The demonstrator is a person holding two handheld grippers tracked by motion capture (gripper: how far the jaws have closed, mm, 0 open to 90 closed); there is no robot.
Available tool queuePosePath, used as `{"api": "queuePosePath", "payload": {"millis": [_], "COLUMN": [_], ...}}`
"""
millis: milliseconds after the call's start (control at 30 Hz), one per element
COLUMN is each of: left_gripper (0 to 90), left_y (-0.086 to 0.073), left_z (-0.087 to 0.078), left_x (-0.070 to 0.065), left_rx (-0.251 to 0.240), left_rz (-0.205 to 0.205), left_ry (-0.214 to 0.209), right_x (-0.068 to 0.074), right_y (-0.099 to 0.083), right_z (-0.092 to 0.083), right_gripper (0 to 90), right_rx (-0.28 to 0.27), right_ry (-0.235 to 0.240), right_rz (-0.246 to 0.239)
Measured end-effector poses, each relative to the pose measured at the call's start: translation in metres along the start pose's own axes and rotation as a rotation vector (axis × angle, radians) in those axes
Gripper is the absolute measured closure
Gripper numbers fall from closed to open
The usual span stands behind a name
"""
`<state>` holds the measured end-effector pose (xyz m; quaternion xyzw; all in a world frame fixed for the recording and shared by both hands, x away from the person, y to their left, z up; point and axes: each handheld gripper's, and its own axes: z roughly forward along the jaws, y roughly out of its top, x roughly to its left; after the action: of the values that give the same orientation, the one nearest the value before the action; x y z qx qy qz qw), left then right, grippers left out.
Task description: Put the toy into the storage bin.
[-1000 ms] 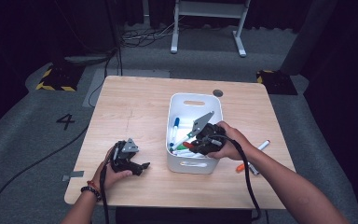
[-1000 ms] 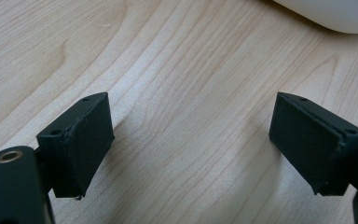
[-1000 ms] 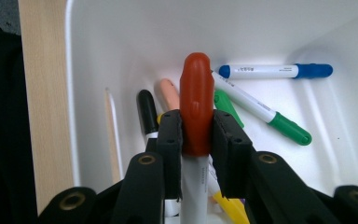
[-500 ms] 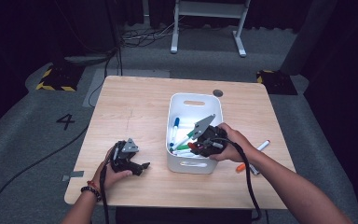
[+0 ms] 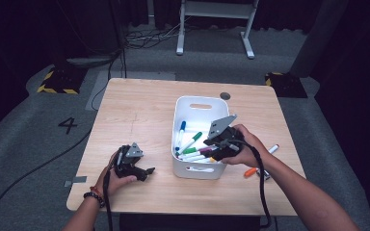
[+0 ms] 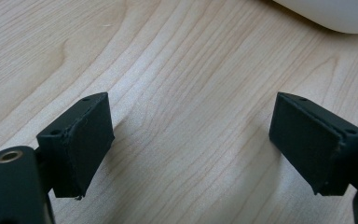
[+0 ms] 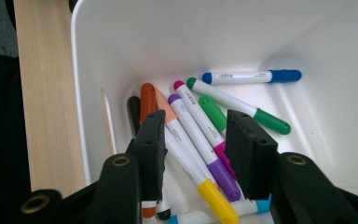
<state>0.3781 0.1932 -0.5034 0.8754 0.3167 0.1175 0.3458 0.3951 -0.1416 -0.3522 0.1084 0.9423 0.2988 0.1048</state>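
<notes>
Start from your left gripper [image 5: 147,171]: it rests low on the wooden table [image 5: 139,106], its jaws spread wide with only bare wood between them, and the white bin [image 5: 200,102] is ahead of it and a little to its right, with its rounded edge seen in the left gripper view [image 6: 326,14]. Little can go wrong there, unless you push this gripper forward and knock the bin while the other one works inside. The bigger risk is at your right gripper [image 5: 211,153], which hangs over the near end of the bin and points down into it. In the right gripper view [image 7: 193,149] its jaws have just been opening and now stand partly apart, and between them lie the marker with the yellow cap [image 7: 186,154] and the marker with the purple cap [image 7: 200,135]; I judge the pads do not press on either of them. If you lift out carelessly, a jaw tip could catch a marker and drag it up the wall, or tilt the light bin. The green marker [image 7: 242,109] and the blue marker [image 7: 251,76] lie beyond the jaws, deeper in the bin. To the right of this gripper, on the table, an orange marker [image 5: 250,172] and a white marker [image 5: 272,148] are not yet in; your cable or forearm could roll them off the edge.
</notes>
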Motion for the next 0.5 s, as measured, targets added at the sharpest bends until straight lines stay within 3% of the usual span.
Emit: {"api": "queuePosePath", "payload": {"millis": [267, 500], "left_gripper": [13.8, 13.8], "left_y": [0.0, 0.0], "left_z": [0.0, 0.0], "left_x": [0.0, 0.0], "left_rx": [0.0, 0.0], "left_rz": [0.0, 0.0], "left_ry": [0.001, 0.001], "right_x": [-0.011, -0.023], "right_y": [-0.024, -0.071], "right_z": [-0.039, -0.076], "right_gripper": [52.1, 52.1], "right_rx": [-0.119, -0.225], "right_ry": [-0.105, -0.219], "right_rz": [0.067, 0.176]}}
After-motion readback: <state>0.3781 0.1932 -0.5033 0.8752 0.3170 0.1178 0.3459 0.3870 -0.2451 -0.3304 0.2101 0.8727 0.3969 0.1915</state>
